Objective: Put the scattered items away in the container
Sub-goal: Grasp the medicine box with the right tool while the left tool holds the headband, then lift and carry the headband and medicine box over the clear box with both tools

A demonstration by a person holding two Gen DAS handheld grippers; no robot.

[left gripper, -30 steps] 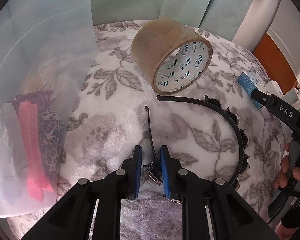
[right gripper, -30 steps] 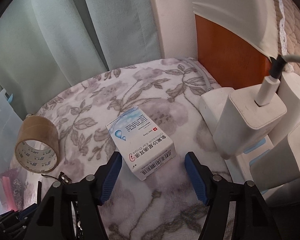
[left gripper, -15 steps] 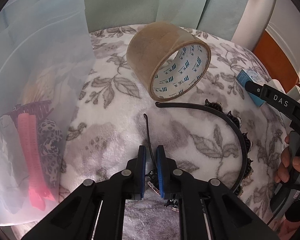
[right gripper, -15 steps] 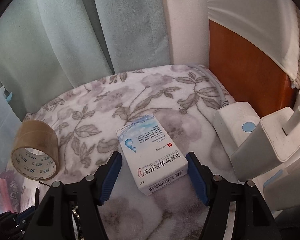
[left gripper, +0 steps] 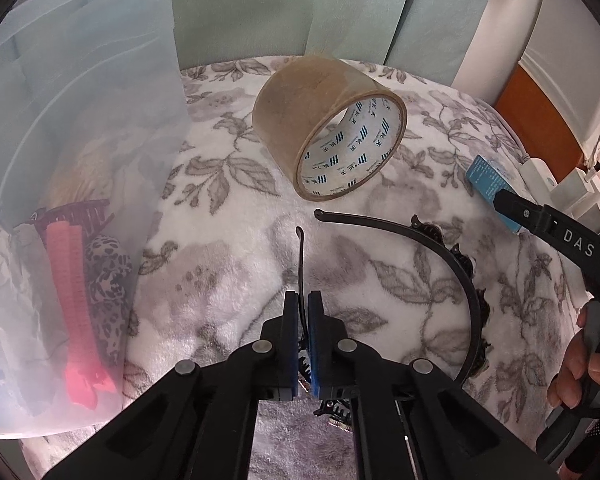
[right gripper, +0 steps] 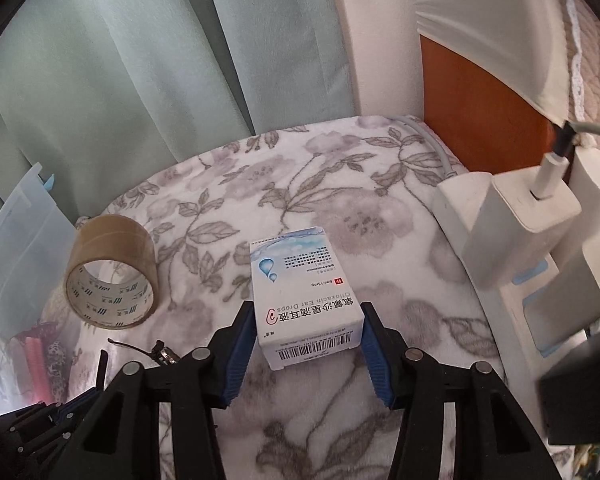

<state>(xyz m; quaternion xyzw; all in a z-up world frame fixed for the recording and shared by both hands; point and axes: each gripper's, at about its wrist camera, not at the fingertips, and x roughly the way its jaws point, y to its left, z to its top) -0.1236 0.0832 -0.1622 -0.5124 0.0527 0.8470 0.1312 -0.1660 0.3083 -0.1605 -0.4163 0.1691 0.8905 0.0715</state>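
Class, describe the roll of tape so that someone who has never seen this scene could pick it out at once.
Start at the white fleece blanket with grey flowers, then look just right of the translucent plastic container at its edge. There stands the brown roll of packing tape, on its edge. It is the only round, hollow thing there: the black plastic headband nearby is a thin open arc, and the white-and-blue ear-drops box is rectangular.

I see a plush, matt blanket [left gripper: 228, 280], a glossy brown tape roll [left gripper: 324, 120], a translucent plastic bin [left gripper: 80, 100] and a smooth cardboard box [right gripper: 304, 300].
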